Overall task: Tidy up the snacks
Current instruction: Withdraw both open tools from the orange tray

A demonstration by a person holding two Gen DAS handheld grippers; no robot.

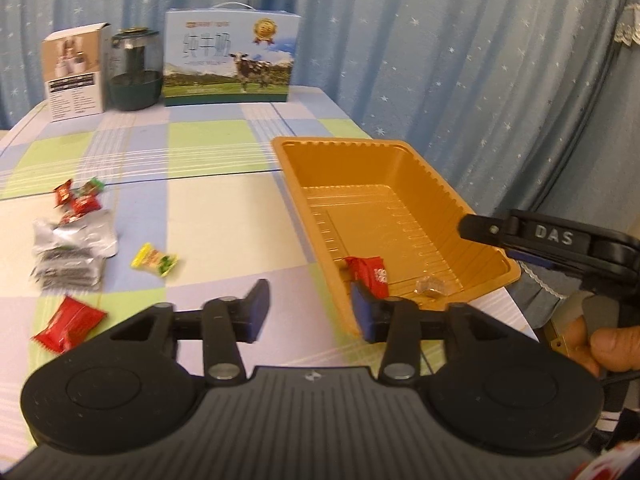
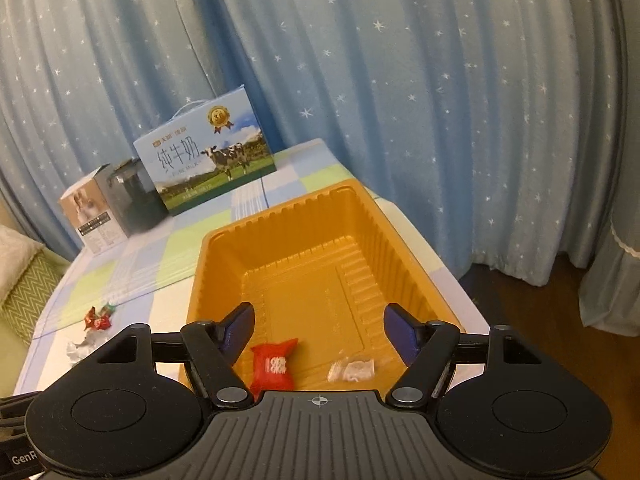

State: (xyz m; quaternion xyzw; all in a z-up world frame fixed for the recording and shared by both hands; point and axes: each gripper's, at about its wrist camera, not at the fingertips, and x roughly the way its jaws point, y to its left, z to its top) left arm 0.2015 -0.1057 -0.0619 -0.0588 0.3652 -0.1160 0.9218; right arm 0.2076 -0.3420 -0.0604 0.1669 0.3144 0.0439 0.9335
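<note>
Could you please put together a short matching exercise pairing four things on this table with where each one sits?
Things:
1. red packet with white print
2. yellow and green packet
3. milk box
4. silver packets

Places:
A. at the table's far edge, by the curtain
B. inside the orange tray
C. alone on the cloth, between the tray and the silver pile
D. stacked at the left, below the small red candies

Pairs: 1-B, 2-C, 3-A, 4-D
</note>
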